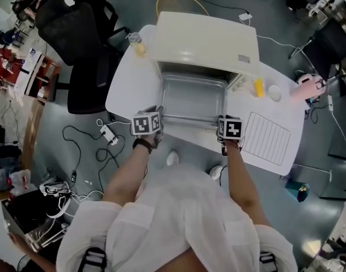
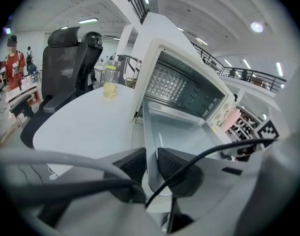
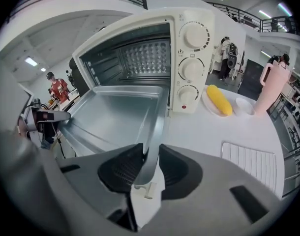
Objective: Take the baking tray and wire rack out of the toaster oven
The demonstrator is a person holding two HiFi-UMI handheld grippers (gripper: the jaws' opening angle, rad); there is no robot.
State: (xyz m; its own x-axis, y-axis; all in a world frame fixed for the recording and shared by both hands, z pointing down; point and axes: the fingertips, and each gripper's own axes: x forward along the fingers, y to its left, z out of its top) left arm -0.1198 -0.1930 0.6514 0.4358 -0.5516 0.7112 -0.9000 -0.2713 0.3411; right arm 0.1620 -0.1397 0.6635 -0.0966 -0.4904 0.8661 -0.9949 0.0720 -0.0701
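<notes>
You have bare table (image 1: pixel 127 89) left of the tray (image 1: pixel 193 98); on the right, the wire rack (image 1: pixel 266 137) and corn (image 1: pixel 258 87) crowd it.

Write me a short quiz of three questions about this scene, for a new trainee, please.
1. True or false: the wire rack already lies on the table, outside the toaster oven.
2. What do the left gripper and the right gripper both clamp? A the wire rack; B the baking tray; C the table.
3. Fill in: in the head view, the bottle stands to the ___ of the toaster oven.
Key: 1 true; 2 B; 3 left.
</notes>
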